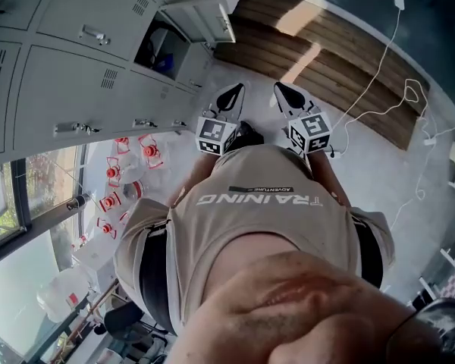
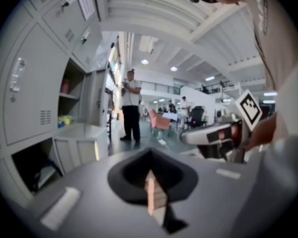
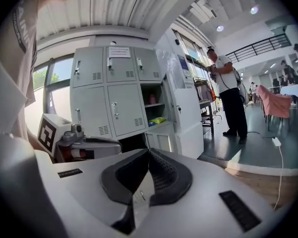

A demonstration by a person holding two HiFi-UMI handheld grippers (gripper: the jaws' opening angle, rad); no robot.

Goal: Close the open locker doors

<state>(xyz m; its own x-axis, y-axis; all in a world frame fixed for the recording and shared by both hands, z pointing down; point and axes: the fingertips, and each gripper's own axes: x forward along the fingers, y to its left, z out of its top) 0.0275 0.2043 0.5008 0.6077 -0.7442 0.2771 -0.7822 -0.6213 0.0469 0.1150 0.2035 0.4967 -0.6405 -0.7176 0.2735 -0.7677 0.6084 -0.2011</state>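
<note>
The grey locker bank (image 1: 68,59) rises at the left of the head view. One compartment (image 1: 163,48) stands open, its door (image 1: 205,17) swung out toward the room. In the right gripper view the lockers (image 3: 114,93) show an open upper compartment (image 3: 154,105) with small items on its shelves, a tall open door (image 3: 186,118) beside it, and a low open door (image 3: 159,140). Both grippers are held side by side at chest height, away from the lockers. My left gripper (image 1: 231,97) (image 2: 150,152) is shut on nothing, as is my right gripper (image 1: 288,97) (image 3: 149,151).
A person (image 3: 228,95) (image 2: 130,105) stands beyond the open doors. A white cable (image 1: 379,67) trails over the wooden strip (image 1: 341,59) and the floor. Water jugs with red caps (image 1: 125,180) sit below the lockers by the window. Chairs and desks (image 2: 161,120) stand farther off.
</note>
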